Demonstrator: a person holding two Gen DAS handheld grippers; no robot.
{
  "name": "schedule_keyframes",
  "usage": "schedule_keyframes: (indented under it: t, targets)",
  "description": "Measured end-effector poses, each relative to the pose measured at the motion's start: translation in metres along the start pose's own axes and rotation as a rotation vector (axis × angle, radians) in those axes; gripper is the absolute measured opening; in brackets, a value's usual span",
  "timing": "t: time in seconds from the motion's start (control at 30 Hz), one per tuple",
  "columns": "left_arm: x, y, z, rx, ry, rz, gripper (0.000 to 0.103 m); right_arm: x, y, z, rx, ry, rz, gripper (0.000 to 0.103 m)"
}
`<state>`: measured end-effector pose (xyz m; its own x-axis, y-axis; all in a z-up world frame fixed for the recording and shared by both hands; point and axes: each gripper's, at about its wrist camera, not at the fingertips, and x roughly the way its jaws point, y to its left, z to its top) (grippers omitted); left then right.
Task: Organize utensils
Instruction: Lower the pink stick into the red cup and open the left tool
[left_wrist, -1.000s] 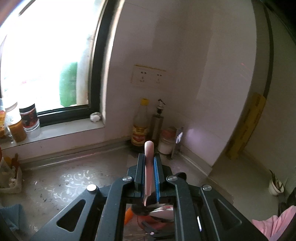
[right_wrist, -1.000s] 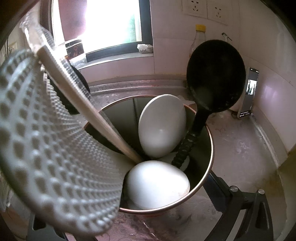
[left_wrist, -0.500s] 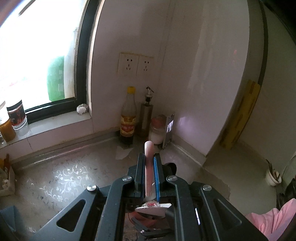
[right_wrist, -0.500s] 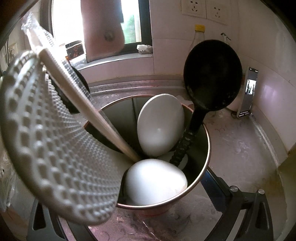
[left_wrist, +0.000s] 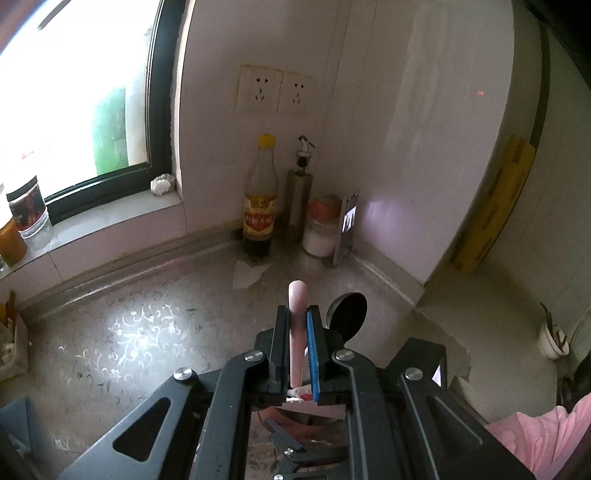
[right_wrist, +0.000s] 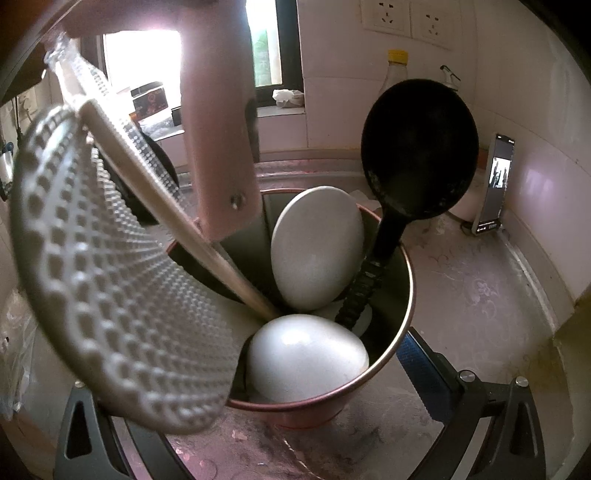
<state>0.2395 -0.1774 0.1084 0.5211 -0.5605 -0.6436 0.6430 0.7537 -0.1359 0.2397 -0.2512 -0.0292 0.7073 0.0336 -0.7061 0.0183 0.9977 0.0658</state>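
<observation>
Left gripper (left_wrist: 297, 325): jaws clamping pink handle (left_wrist: 296, 314), descending.
Handle: now entering upper left, nearing cup (right_wrist: 400, 295).
Right gripper (right_wrist: 258, 417): jaws spread around cup; grip unclear.

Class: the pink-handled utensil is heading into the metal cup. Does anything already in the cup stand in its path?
Yes. The pink-handled utensil hangs over the metal cup, whose mouth is crowded: a dimpled skimmer, two white spoons and a black ladle. Only a narrow gap remains.

sauce bottle (left_wrist: 260, 206), oil dispenser (left_wrist: 299, 195), phone (right_wrist: 496, 184)
</observation>
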Motion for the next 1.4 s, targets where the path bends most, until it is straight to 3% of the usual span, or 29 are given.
schedule_keyframes:
  t: [0.83,1.4]
  targets:
    - [0.028,0.000,-0.007,0.007,0.125,0.029,0.009,0.002,-0.016,-0.002,-0.006,0.000,0.024,0.103]
    - [0.026,-0.001,-0.007,0.008,0.134,0.042,0.015,0.003,-0.014,-0.003,-0.004,0.014,0.028,0.103]
